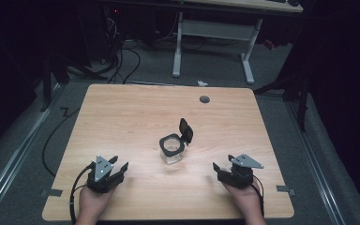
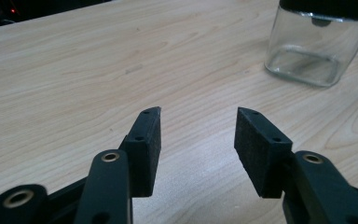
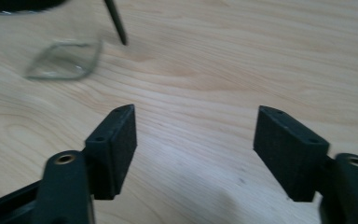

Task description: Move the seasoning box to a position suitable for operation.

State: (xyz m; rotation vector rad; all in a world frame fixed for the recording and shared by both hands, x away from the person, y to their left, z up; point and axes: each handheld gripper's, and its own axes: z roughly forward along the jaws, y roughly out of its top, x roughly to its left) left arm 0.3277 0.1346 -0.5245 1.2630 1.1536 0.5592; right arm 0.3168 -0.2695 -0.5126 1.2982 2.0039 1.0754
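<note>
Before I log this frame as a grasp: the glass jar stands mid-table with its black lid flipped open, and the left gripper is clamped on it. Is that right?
Not quite. The glass jar does stand mid-table with its black lid flipped open, but the left gripper is not clamped on it: the high view shows it near the table's front edge, apart from the jar, and the left gripper view shows its jaws open over bare wood.

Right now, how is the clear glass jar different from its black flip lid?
The clear glass jar is see-through and squarish; the black flip lid is dark and solid. The jar stands upright on the wooden table; the lid tilts up behind its black rim, open. Neither is touched by a gripper.
</note>
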